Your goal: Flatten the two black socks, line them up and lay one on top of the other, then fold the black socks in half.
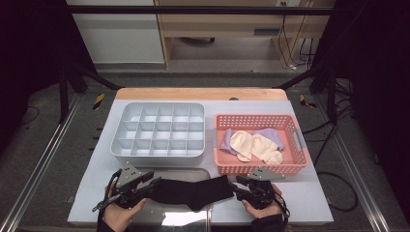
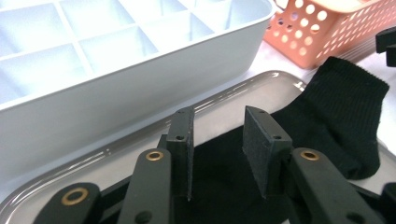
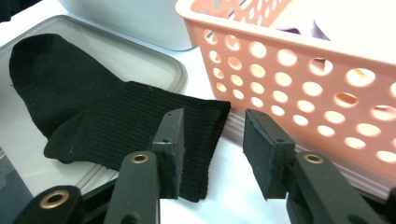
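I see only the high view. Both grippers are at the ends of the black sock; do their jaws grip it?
Observer: No. The left gripper has its jaws apart; the black sock lies below them, unpressed.
Operator: And the right?
Observer: The right gripper is open too; the ribbed cuff lies by one jaw, white table in the gap.
Operator: Where is the cuff?
Observer: Off the grey tray, on the table beside the pink basket.
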`<action>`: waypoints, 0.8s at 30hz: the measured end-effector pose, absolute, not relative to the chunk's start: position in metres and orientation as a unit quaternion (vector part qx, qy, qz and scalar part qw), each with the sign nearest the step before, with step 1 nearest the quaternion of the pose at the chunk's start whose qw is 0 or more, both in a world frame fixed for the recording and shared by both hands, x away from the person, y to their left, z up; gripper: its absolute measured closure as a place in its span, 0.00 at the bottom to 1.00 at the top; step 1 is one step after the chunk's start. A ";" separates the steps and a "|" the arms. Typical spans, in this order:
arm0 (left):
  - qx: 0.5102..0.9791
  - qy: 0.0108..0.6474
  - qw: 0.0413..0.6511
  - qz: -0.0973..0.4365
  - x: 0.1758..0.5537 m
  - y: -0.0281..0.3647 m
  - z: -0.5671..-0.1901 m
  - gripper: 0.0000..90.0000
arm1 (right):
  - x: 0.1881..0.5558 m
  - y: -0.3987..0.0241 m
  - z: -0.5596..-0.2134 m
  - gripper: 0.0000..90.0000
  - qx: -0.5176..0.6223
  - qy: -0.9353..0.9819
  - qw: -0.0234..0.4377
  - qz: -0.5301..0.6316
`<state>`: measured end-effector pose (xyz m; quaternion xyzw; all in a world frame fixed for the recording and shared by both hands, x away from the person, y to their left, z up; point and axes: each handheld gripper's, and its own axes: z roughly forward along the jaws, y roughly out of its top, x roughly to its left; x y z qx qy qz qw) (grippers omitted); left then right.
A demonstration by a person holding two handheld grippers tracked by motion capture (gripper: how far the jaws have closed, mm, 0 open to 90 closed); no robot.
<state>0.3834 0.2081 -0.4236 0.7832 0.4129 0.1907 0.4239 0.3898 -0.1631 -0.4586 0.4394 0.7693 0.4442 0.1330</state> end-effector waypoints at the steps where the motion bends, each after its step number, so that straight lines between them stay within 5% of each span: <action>1: 0.785 0.410 0.424 0.191 0.384 0.205 -0.424 0.70 | 0.390 -0.164 -0.459 0.64 0.439 0.769 0.133 0.445; 24: 0.814 0.372 0.424 0.136 0.387 0.137 -0.452 0.88 | 0.381 -0.163 -0.466 0.63 0.446 0.771 0.127 0.437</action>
